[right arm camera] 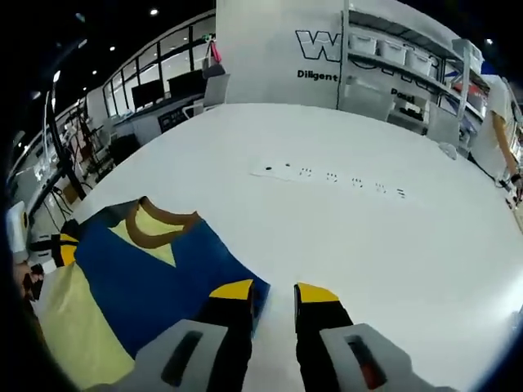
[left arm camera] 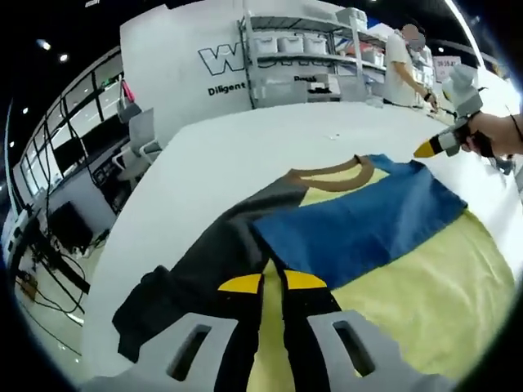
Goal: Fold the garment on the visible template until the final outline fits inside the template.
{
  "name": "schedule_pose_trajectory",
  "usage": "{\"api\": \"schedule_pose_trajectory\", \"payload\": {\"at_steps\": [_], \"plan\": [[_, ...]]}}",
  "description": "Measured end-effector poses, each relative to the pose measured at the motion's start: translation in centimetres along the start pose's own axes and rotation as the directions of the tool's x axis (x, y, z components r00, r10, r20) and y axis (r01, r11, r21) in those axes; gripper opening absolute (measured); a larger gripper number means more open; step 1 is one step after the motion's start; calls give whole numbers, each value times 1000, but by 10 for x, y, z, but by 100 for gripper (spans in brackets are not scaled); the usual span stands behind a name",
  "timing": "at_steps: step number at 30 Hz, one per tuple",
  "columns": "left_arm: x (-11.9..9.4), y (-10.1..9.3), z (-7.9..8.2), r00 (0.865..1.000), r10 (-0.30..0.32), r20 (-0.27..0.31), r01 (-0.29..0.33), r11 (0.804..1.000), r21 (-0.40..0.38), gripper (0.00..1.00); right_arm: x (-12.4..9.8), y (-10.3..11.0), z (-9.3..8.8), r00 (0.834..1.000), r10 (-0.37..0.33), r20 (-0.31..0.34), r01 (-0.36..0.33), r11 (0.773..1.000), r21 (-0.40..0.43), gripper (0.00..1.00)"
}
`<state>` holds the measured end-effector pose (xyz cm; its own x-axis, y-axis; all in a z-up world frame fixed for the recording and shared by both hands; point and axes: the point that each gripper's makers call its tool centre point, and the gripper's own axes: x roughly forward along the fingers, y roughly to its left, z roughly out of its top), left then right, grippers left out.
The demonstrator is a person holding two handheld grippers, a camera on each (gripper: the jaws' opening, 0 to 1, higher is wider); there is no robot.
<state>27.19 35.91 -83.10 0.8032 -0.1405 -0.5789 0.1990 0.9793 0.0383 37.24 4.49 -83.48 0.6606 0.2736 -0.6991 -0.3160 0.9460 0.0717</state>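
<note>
The garment point(left arm camera: 368, 237) lies flat on the white table point(left arm camera: 237, 151): pale yellow body, brown collar point(left arm camera: 331, 175), a blue sleeve folded across the chest and a dark grey sleeve point(left arm camera: 204, 269) at the left. My left gripper point(left arm camera: 272, 282) hovers over the yellow body beside the grey sleeve, jaws a little apart with nothing pinched. A hand brings my right gripper point(left arm camera: 429, 149) to the blue sleeve's far corner. In the right gripper view the garment point(right arm camera: 139, 278) sits low left, and my right gripper point(right arm camera: 274, 291) is open, one jaw over the blue edge, with bare table in the gap.
A row of small dark marks point(right arm camera: 331, 175) crosses the table point(right arm camera: 384, 245) beyond the garment. Shelving with white bins point(left arm camera: 302, 49) and a lettered wall stand behind. A person point(left arm camera: 400, 69) stands at the far end. Desks and chairs point(left arm camera: 139, 135) are off the left edge.
</note>
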Motion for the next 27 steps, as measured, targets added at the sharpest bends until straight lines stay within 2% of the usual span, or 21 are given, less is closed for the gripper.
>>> {"api": "schedule_pose_trajectory", "payload": {"at_steps": [1,3,6,9,11,17,22,26,27], "plan": [[1,-1,1,1000,-19,8,19,999,-40,16,2,0,-2,1000,9,-11,-9,1000,12,13],[2,2,3,999,-19,26,21,995,-95,20,6,2,-5,999,21,-30,-21,1000,15,12],[3,-1,3,999,-36,28,38,997,-66,26,7,4,-7,999,28,-40,-27,999,27,12],[6,-6,0,998,-65,18,66,991,-119,31,9,5,-10,998,35,-58,-34,999,23,12],[4,-7,6,996,-75,39,80,983,-163,32,9,5,-11,997,41,-61,-39,999,27,11],[-3,-12,13,993,-93,70,105,976,-192,34,7,6,-12,997,44,-67,-41,999,36,10],[6,-15,1,995,-97,22,99,975,-199,29,6,9,-14,996,54,-71,-51,998,37,6],[10,-21,-6,994,-103,-20,96,968,-232,17,8,9,-15,996,56,-76,-53,998,41,1],[11,-20,-5,995,-95,-12,89,970,-225,15,8,10,-15,995,66,-76,-63,997,44,0]]}}
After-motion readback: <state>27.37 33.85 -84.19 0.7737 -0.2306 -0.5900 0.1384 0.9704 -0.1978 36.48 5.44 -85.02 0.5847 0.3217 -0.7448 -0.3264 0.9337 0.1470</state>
